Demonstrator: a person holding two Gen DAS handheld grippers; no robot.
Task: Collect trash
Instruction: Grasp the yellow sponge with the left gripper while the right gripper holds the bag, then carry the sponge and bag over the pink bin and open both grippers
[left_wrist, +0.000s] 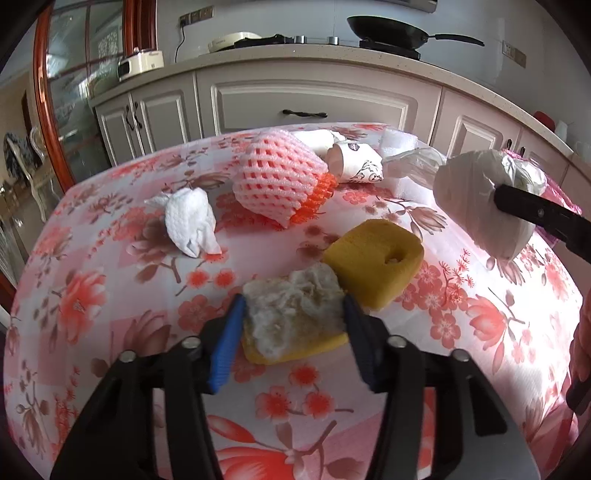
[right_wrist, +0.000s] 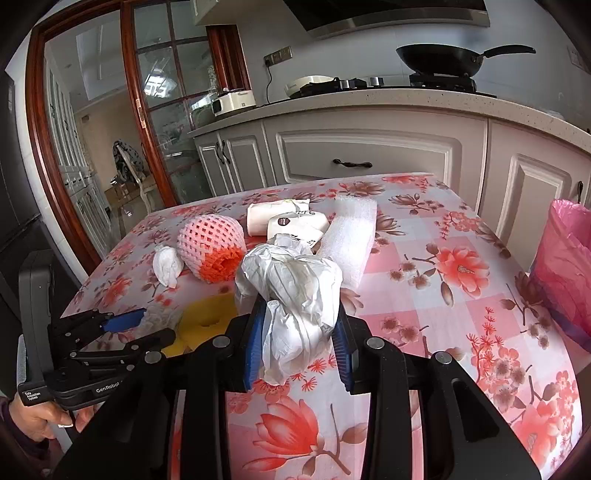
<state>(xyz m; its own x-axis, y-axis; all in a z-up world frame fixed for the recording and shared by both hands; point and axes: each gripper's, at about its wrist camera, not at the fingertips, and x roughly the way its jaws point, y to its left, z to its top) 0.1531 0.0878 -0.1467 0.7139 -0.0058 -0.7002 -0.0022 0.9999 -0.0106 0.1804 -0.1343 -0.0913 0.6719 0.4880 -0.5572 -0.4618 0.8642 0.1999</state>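
My left gripper (left_wrist: 293, 314) is shut on a worn yellow sponge with a grey-white top (left_wrist: 295, 314), low over the floral table. A second yellow sponge (left_wrist: 375, 260) lies just behind it. My right gripper (right_wrist: 301, 332) is shut on a crumpled white plastic bag (right_wrist: 295, 295) and holds it above the table; the bag also shows in the left wrist view (left_wrist: 476, 199). A pink foam fruit net (left_wrist: 275, 177), a white tissue wad (left_wrist: 190, 221), a paper cup (left_wrist: 356, 162) and a white foam sheet (right_wrist: 349, 240) lie on the table.
A bin lined with a pink bag (right_wrist: 565, 269) stands at the table's right edge. The table (right_wrist: 461, 332) has a floral cloth. Kitchen cabinets (right_wrist: 369, 155) and a counter with a wok (right_wrist: 443, 59) are behind. A glass sliding door (right_wrist: 110, 147) is at left.
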